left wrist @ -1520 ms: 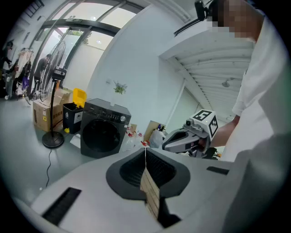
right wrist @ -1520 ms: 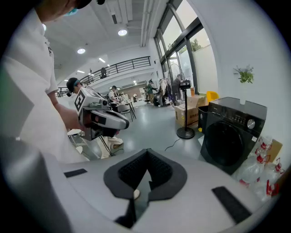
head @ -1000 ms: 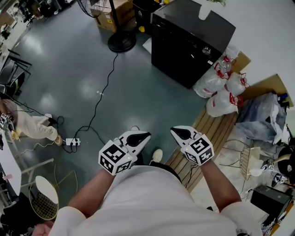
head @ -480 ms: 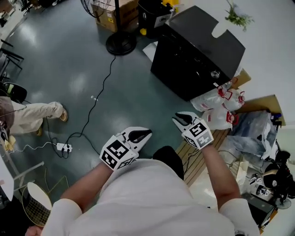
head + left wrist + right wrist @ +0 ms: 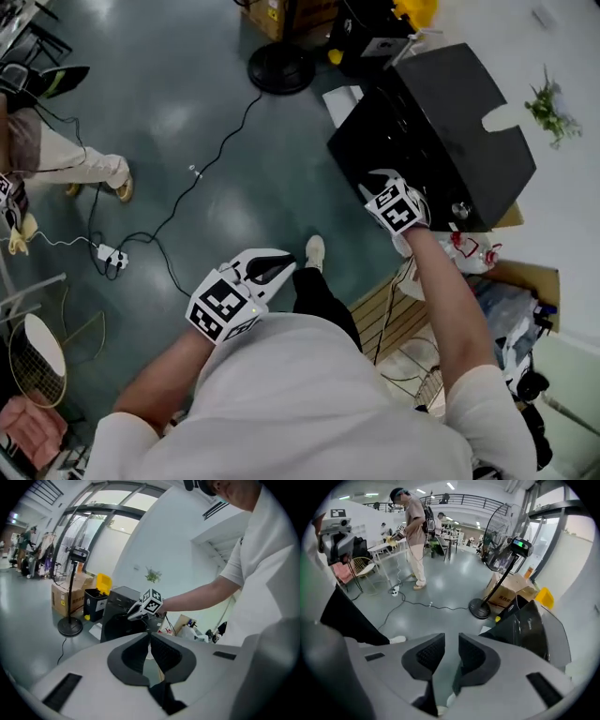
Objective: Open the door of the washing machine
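While the washing machine (image 5: 441,122) stands on the floor at the wall-side edge, its dark front turned toward the person, the right gripper (image 5: 377,178) hangs just before the upper edge of that front. It is far the nearer of the two. Its jaws are opening, and its own view shows nothing between the pads, only bare floor beyond them.

In that right gripper view the machine (image 5: 529,625) lies off to the right of the jaws, not in line with them. My reading is that the coming move turns on swinging the jaws that way, onto the door's edge.

The left gripper (image 5: 281,262) sits low by the person's body, well apart from the machine, its jaws pressed together on nothing.

The head view gives the machine's flat top and front from above. The left gripper view shows instead, from the side, the right gripper (image 5: 139,610) close against the front face (image 5: 117,623). No view shows a handle that I can make out.
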`<state>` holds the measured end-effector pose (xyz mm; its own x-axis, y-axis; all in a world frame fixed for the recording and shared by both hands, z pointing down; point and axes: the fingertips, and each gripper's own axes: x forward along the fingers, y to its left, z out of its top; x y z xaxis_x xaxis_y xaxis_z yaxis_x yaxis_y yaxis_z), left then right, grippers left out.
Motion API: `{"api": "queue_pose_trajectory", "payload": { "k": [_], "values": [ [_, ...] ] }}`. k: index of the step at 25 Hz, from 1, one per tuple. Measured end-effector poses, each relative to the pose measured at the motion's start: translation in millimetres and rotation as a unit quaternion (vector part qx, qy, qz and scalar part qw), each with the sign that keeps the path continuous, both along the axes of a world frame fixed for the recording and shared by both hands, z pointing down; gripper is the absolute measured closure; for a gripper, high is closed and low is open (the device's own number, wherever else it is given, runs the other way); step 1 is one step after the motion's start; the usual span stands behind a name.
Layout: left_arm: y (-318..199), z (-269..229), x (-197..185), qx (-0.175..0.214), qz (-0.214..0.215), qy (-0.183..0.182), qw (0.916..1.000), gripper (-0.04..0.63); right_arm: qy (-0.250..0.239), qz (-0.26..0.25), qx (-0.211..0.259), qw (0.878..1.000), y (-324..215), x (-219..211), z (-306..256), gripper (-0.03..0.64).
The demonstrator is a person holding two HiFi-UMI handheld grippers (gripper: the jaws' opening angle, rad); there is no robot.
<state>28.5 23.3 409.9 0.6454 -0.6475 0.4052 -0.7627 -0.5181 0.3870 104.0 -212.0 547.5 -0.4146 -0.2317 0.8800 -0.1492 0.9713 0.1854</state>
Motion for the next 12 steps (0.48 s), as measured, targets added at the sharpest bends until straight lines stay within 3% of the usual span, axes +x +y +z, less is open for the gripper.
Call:
{"api": "queue_pose_trajectory", "payload": {
  "k": [6,12],
  "values": [
    [-52,2,-3,-0.027,-0.113,0.018,0.9931,0.575,0.078,-0.057,0.021,0.995,-116,-14,54,0.5],
    [-93,14,12,-0.042,-0.162,0.033,0.9853,0.575,0.147,-0.095,0.049,0.983,-201,-27,112,0.488]
  ]
}}
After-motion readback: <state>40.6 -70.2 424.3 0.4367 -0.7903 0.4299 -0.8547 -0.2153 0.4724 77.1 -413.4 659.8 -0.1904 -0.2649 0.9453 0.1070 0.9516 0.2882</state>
